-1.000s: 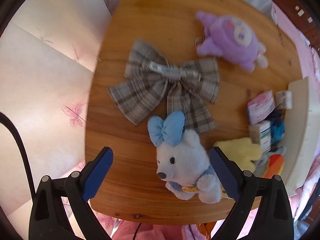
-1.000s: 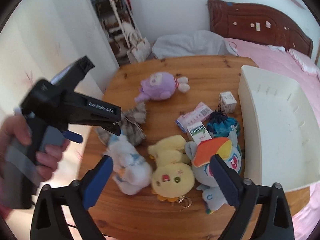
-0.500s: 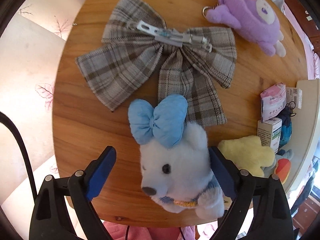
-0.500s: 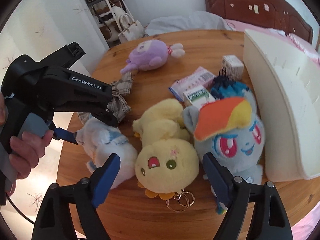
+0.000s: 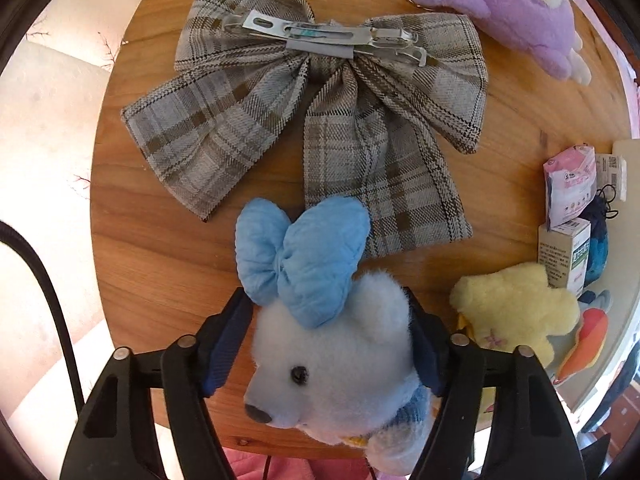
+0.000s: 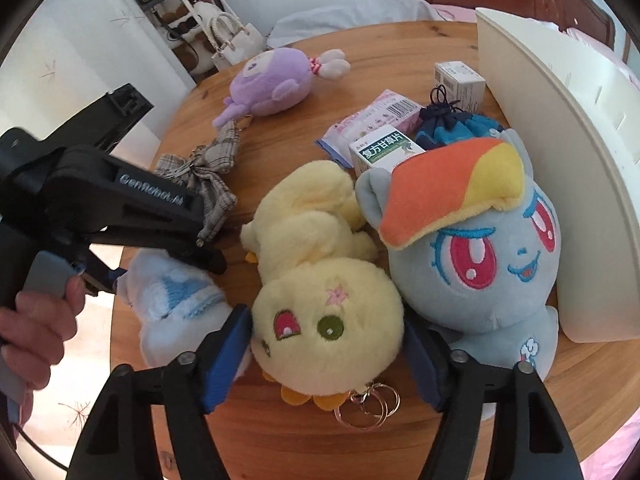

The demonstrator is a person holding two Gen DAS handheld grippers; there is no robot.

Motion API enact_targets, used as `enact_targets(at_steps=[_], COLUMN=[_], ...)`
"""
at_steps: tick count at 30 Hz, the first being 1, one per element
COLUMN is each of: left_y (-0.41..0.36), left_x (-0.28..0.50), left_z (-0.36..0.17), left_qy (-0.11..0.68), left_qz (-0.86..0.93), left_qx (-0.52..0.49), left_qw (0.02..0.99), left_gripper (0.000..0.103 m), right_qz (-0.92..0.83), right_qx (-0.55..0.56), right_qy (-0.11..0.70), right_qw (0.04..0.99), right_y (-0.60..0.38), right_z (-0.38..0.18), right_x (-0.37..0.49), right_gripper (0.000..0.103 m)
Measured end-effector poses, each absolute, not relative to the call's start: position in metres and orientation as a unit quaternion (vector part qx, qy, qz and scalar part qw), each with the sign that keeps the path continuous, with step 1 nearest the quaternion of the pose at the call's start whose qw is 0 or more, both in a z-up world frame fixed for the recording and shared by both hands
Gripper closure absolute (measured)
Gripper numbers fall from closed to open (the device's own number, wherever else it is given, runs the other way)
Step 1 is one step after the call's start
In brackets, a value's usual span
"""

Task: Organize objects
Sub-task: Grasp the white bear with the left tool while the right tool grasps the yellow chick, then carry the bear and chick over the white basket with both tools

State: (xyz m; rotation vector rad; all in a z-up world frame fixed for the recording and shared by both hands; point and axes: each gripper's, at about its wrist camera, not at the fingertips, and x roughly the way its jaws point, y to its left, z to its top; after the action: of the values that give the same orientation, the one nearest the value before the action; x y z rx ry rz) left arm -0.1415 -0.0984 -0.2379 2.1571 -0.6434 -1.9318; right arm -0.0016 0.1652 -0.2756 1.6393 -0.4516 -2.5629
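Observation:
My left gripper (image 5: 330,344) is shut on the head of a white plush bear (image 5: 336,352) with a blue bow, at the near edge of the round wooden table (image 5: 160,248). The bear also shows in the right wrist view (image 6: 176,300). My right gripper (image 6: 326,354) is shut on the head of a yellow plush toy (image 6: 324,312) with a keyring. A blue pony plush (image 6: 480,260) with orange-yellow mane lies just right of it. A grey plaid bow (image 5: 312,112) and a purple plush (image 5: 516,4) lie farther back.
A white tray (image 6: 568,152) stands tilted at the table's right side. Small boxes (image 6: 384,150), a pink packet (image 6: 372,120) and a dark blue pouch (image 6: 452,128) lie behind the pony. A bed and bags stand beyond the table.
Both grippers moved forward and down, then closed: the left on the white bear's head, the right on the yellow plush's head. Both were open before.

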Motion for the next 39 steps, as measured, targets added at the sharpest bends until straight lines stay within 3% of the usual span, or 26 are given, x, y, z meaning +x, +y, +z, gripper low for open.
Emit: enact_targets(at_steps=[8,22,39], left_y=[-0.112,-0.177,-0.239], left_x=[-0.131,-0.102,-0.042], left_z=[-0.223,-0.181,-0.031], left_qy=[-0.242,-0.26,-0.353], left_qz=[-0.64,-0.601,-0.632], left_qx=[0.723,0.746,0.689], left_qw=[0.093,0.12,0.043], left_gripper=[0.041,0.043,0.043], right_qz=[-0.828,-0.836,-0.886], right_qx=[0.542,0.531,0.446], right_qy=[-0.133,-0.118,-0.115], right_qw=[0.048,0.07,0.057], right_y=[0.159,0.142,0.123], right_z=[-0.272,-0.234,-0.126], right_x=[-0.008,-0.003,0.03], right_gripper=[0.039,0.042,0.042])
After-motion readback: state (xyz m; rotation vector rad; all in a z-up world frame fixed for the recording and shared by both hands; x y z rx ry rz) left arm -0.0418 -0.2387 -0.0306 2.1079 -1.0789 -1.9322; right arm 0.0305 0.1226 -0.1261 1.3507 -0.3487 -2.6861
